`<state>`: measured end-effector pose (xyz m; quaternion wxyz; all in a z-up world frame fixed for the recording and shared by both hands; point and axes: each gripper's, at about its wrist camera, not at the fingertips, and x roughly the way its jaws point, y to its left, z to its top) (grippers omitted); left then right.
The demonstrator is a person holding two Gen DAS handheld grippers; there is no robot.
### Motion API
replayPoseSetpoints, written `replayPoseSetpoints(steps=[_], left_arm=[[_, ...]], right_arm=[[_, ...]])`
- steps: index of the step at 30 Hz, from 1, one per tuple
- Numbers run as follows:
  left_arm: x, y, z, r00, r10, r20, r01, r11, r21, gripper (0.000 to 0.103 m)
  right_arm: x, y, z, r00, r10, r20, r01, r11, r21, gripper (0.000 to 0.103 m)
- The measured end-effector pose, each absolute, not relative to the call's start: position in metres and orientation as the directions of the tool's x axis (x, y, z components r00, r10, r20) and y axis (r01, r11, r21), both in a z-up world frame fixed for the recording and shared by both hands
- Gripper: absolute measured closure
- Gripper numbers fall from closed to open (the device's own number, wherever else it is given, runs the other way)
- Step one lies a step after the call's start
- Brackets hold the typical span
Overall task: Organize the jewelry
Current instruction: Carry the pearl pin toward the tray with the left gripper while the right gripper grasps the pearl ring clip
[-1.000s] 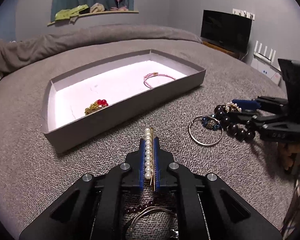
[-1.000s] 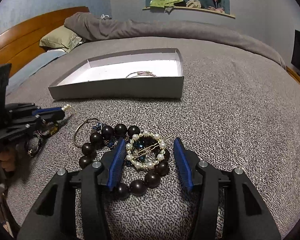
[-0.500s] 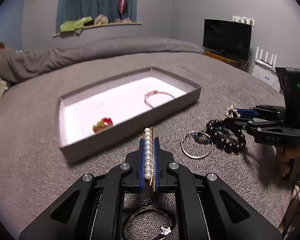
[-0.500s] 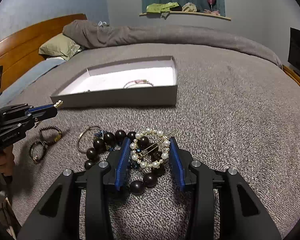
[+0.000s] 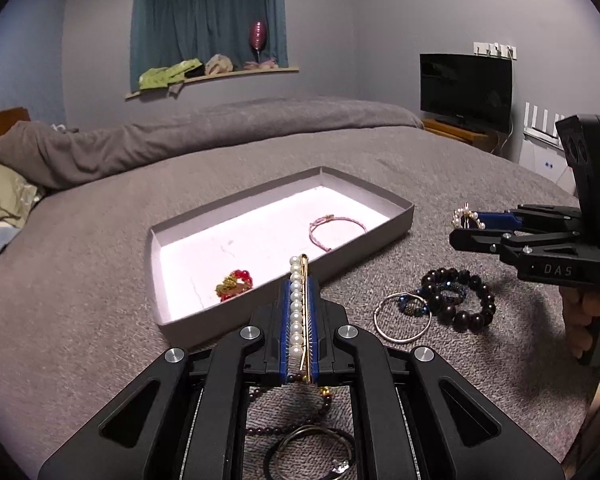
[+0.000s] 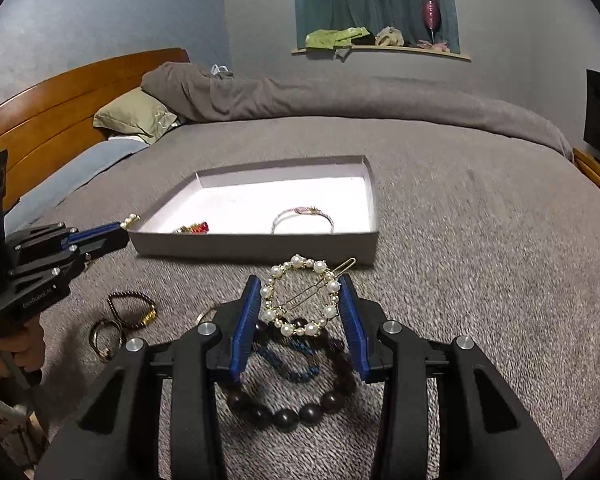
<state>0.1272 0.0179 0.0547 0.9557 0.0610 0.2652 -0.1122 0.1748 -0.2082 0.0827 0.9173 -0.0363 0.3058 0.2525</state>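
Observation:
My left gripper [image 5: 300, 280] is shut on a straight pearl hair clip [image 5: 297, 312] and holds it above the bed, just short of the grey tray [image 5: 396, 232]. My right gripper [image 6: 300, 292] is shut on a round pearl hair clip [image 6: 300, 296] and holds it lifted above the dark bead bracelet [image 6: 296, 412], in front of the tray [image 6: 260, 246]. The tray holds a pink bracelet [image 5: 336, 228] and a red and gold piece [image 5: 234, 284]. The right gripper also shows in the left wrist view [image 5: 466, 218].
On the grey blanket lie a silver hoop [image 5: 402, 318], a blue bead piece [image 5: 414, 304], a dark bead bracelet [image 5: 458, 300], and small bracelets [image 6: 132, 312] near my left gripper [image 6: 130, 220]. A pillow [image 6: 136, 116] and wooden headboard [image 6: 60, 96] stand at the far left.
My right gripper closed on the round pearl clip and lifted it off the bead bracelet. My left gripper rose with the straight pearl clip and stays near the tray's front wall.

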Motion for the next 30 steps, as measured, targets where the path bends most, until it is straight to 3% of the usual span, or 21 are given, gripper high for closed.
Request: replayPoseSetpoints(steps=[30], left_arm=[[0.179, 0.065, 0.055, 0.828, -0.155, -0.539, 0.153, 0.987, -0.049, 0.095]], right_arm=[[0.241, -0.163, 0.098, 0.652, 0.484, -0.584, -0.530, 0.842, 0.107, 0.064]])
